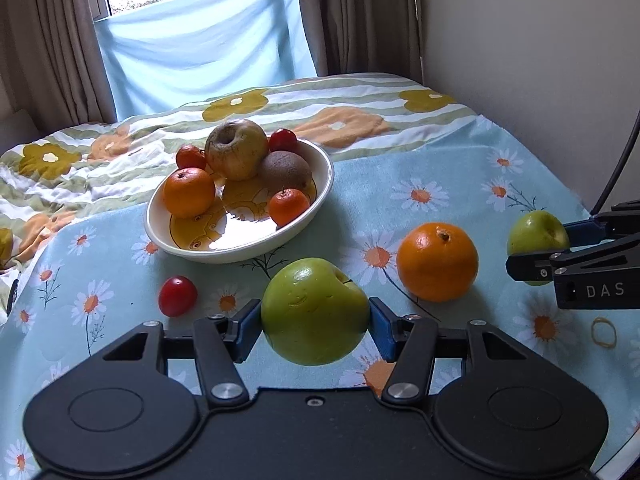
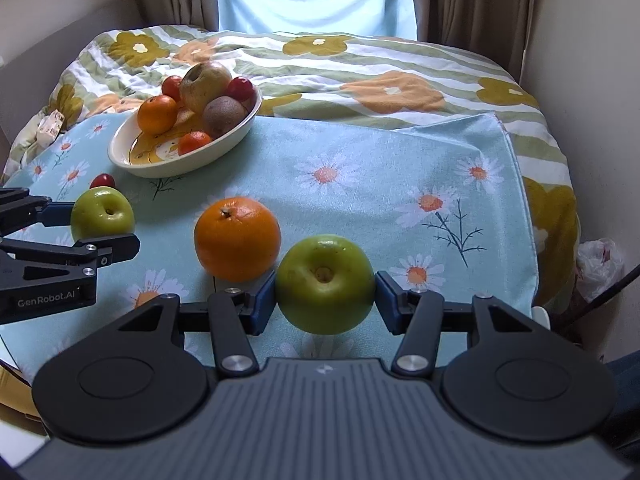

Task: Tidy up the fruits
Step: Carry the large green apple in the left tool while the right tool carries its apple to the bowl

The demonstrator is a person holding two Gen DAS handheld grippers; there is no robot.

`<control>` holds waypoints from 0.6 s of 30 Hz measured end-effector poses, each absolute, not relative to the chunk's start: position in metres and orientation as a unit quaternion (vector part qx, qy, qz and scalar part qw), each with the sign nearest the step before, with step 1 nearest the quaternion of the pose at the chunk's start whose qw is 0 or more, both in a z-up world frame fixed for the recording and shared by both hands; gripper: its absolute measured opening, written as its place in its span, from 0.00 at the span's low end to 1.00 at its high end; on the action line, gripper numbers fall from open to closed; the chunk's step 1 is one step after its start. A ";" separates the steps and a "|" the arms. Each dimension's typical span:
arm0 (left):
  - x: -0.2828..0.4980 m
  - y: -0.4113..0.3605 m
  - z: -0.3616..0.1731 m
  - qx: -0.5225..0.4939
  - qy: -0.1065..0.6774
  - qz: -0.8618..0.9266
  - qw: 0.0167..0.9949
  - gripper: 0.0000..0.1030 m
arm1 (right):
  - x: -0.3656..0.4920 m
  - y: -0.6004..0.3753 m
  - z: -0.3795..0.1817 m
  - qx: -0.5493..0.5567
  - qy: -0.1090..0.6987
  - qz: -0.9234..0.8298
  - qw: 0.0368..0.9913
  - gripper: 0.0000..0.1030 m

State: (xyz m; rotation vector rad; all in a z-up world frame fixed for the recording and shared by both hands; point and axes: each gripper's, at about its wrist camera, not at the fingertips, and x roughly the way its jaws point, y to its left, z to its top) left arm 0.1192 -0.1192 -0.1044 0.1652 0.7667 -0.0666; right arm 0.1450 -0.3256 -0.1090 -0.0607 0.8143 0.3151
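Observation:
My left gripper [image 1: 315,328] is shut on a green apple [image 1: 315,312], held just above the daisy cloth. My right gripper [image 2: 325,300] is shut on a second green apple [image 2: 325,284]; that apple also shows at the right of the left wrist view [image 1: 536,236]. A large orange [image 1: 438,266] lies on the cloth between the two grippers, also seen in the right wrist view [image 2: 237,238]. A small red fruit [image 1: 177,296] lies loose left of my left gripper. A cream bowl [image 1: 192,246] beyond holds a brownish apple [image 1: 236,154], a kiwi [image 1: 286,172], two mandarins and small red fruits.
The fruit lies on a light blue daisy cloth [image 2: 360,184] spread over a striped flowered quilt [image 2: 360,60]. A rubber band [image 1: 604,332] lies on the cloth at the right. A wall runs along the right, curtains and a window behind. A plastic bag [image 2: 600,264] sits beside the bed.

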 end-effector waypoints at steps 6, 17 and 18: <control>0.109 -0.121 -0.074 0.066 0.357 -0.027 0.931 0.59 | 0.139 -0.329 -0.082 -0.022 0.384 0.153 0.910 0.66; 0.092 -0.095 -0.016 0.040 0.323 0.000 0.945 0.59 | 0.132 -0.312 -0.020 -0.019 0.352 0.172 0.920 0.66; 0.092 -0.091 -0.012 0.038 0.320 0.002 0.947 0.59 | 0.133 -0.308 -0.016 -0.019 0.350 0.174 0.920 0.65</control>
